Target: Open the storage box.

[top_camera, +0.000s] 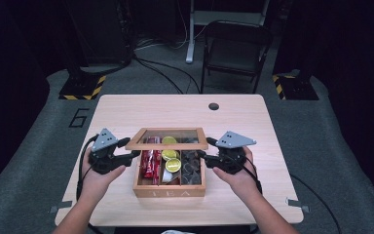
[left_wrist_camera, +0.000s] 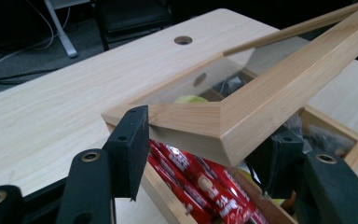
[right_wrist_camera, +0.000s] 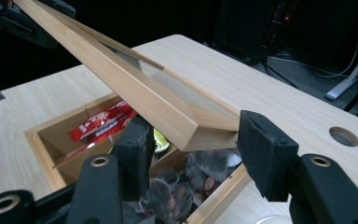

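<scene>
Light wood table (top_camera: 126, 109), 1 round hole; open wooden tea box (top_camera: 169, 191) resting near front edge.

A: From where does the high view look?
B: From above the near edge of the table (top_camera: 126, 105), facing forward and down.
A: And the gripper views?
B: Each sits close behind its own jaws, looking inward from opposite ends. All three share the glass lid (top_camera: 168, 138) (left_wrist_camera: 261, 88) (right_wrist_camera: 135, 88).

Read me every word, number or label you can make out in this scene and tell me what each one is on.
"TEA": on the front wall of the wooden box.
"6": on the grey floor mat left of the table.
White lettering on the red packets in the box: too blurred to read.
Round marks on the dark sachets: too small to read.
</scene>
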Action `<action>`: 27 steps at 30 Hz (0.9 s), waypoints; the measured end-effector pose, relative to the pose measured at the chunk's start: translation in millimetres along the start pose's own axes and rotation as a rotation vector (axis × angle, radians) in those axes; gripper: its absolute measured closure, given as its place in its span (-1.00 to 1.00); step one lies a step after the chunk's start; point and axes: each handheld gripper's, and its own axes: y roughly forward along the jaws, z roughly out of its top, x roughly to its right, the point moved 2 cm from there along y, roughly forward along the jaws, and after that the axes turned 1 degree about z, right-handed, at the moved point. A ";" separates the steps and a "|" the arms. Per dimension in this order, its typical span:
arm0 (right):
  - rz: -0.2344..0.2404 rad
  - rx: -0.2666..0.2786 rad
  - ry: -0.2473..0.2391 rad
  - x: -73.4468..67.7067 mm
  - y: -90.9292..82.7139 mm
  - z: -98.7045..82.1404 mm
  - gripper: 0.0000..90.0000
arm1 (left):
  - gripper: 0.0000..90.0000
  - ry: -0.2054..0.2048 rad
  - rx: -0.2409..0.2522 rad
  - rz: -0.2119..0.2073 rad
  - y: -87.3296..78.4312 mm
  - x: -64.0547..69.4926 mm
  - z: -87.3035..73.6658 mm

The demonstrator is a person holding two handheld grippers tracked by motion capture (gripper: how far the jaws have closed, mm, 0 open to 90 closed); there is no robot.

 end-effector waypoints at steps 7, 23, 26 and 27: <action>-0.002 0.020 0.004 12.5 3.2 14.5 0.12 | 0.03 0.019 0.049 0.038 6.9 -6.9 11.4; -0.009 0.017 -0.003 26.2 12.4 30.7 0.15 | 0.03 -0.033 0.039 0.080 44.6 -24.7 11.3; -0.011 0.014 -0.008 27.7 15.1 31.3 0.14 | 0.09 -0.064 0.048 0.064 48.7 -31.0 4.8; -0.012 0.009 0.004 27.6 15.3 31.2 0.13 | 0.13 -0.078 0.052 0.058 49.8 -33.4 2.5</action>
